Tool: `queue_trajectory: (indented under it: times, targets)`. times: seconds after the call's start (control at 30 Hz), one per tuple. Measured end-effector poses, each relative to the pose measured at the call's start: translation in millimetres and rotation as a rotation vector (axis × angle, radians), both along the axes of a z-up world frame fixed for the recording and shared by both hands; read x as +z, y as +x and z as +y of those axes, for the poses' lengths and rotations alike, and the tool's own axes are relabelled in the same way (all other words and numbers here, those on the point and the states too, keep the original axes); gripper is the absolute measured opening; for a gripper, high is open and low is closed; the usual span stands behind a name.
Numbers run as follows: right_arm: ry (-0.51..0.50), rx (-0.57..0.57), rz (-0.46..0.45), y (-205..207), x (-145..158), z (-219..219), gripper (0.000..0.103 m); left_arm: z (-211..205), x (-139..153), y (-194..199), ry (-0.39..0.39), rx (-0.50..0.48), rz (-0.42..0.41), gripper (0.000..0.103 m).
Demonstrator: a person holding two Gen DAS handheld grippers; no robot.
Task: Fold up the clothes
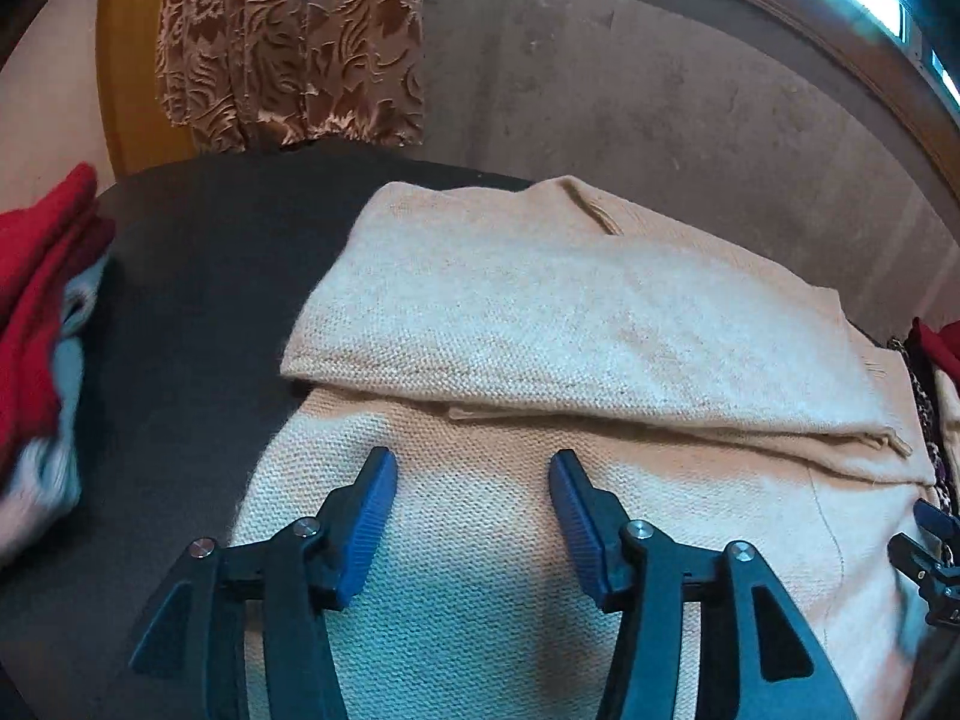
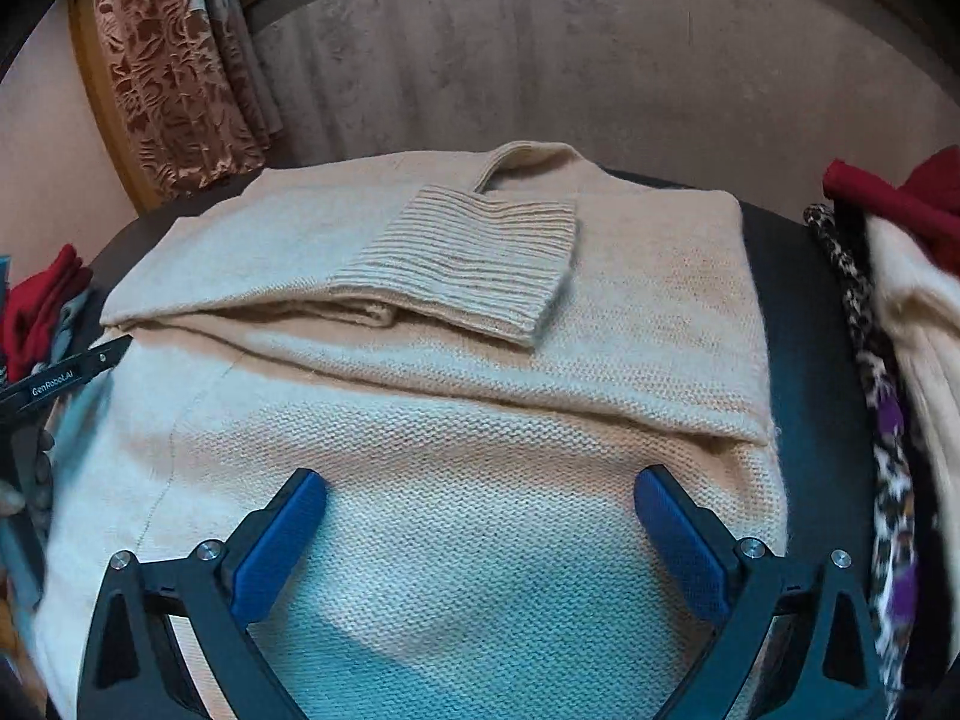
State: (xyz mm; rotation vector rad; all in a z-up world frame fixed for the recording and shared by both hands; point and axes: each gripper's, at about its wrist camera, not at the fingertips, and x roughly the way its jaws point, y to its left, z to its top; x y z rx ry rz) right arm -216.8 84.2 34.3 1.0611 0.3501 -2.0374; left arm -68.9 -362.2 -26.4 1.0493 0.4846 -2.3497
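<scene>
A cream knit sweater [image 1: 540,324] lies on a dark round table [image 1: 198,276], with its sleeves folded across the body. In the right wrist view the sweater [image 2: 456,420] shows a ribbed cuff [image 2: 468,258] lying on top near the collar. My left gripper [image 1: 473,468] is open and empty, just above the sweater's near left part. My right gripper [image 2: 480,486] is open wide and empty, above the sweater's near right part. The right gripper's edge shows at the right of the left wrist view [image 1: 927,564]. The left gripper's body shows at the left of the right wrist view [image 2: 60,381].
A pile of red and pale blue clothes [image 1: 42,324] sits at the table's left. Another pile with red, cream and leopard-print fabric [image 2: 882,324] sits at the right. A patterned brown curtain [image 1: 288,42] and a grey wall [image 1: 660,90] stand behind the table.
</scene>
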Motion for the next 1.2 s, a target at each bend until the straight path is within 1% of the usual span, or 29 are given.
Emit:
queue_trajectory:
  times: [0.07,0.13,0.17,0.27,0.3,0.33,0.43,0.53,0.57,0.63,0.67,0.73,0.77,0.83,0.9,0.97,1.03,1.1,1.2]
  targets:
    - [0.000,-0.001,-0.001,-5.6,-0.3,-2.9,0.103,-4.2,1.4,-6.6,0.013,-0.010,-0.001,0.055]
    - [-0.003,0.000,-0.010,-9.8,0.5,-4.0,0.103,-9.5,6.4,-2.3,0.080,-0.043,0.010,0.055]
    - [-0.011,0.006,-0.031,-9.0,2.9,-0.8,0.103,-12.3,9.2,2.0,0.117,-0.059,0.021,0.055]
    - [-0.078,0.022,-0.104,5.2,14.9,29.1,0.103,-20.7,20.7,37.5,0.258,-0.097,0.101,0.055]
    - [-0.111,0.018,-0.130,11.7,19.0,45.5,0.103,-22.8,25.8,55.4,0.275,-0.108,0.131,0.055]
    - [-0.153,0.002,-0.156,19.4,22.6,69.4,0.103,-24.1,30.0,73.3,0.287,-0.117,0.156,0.055]
    - [-0.279,-0.051,-0.234,42.5,30.6,140.5,0.103,-21.1,34.3,127.2,0.276,-0.126,0.182,0.055]
    - [-0.380,-0.143,-0.349,61.9,17.2,199.0,0.103,-18.9,37.9,180.2,0.267,-0.133,0.206,0.055]
    - [-0.406,-0.167,-0.385,68.4,12.1,213.6,0.103,-21.8,36.3,194.8,0.272,-0.120,0.212,0.055]
    - [-0.431,-0.188,-0.435,81.8,1.5,226.3,0.103,-27.4,29.6,220.2,0.320,-0.090,0.236,0.055]
    - [-0.446,-0.189,-0.442,88.1,-0.8,226.2,0.103,-29.5,25.7,230.4,0.341,-0.075,0.243,0.055]
    - [-0.483,-0.186,-0.439,99.3,-2.4,226.8,0.103,-30.2,16.8,246.1,0.359,-0.050,0.231,0.055]
    - [-0.494,-0.171,-0.453,100.5,-4.2,219.0,0.103,-27.7,12.0,252.7,0.373,-0.056,0.223,0.055]
    - [-0.485,-0.107,-0.473,109.0,-5.9,196.6,0.103,-22.6,9.3,261.9,0.372,-0.074,0.234,0.055]
    - [-0.447,-0.025,-0.480,120.5,-5.9,176.1,0.103,-17.2,8.3,268.9,0.360,-0.092,0.246,0.056]
    - [-0.420,0.040,-0.478,132.3,-5.3,162.1,0.103,-14.0,8.6,268.3,0.360,-0.111,0.247,0.058]
    - [-0.408,0.073,-0.475,140.2,-5.8,151.6,0.103,-10.9,8.9,267.8,0.360,-0.131,0.248,0.062]
    - [-0.417,0.082,-0.479,142.0,-7.0,147.2,0.103,-7.7,9.2,267.2,0.360,-0.151,0.250,0.066]
    - [-0.445,0.084,-0.483,141.0,-8.8,148.7,0.103,-0.8,9.6,262.3,0.352,-0.188,0.243,0.067]
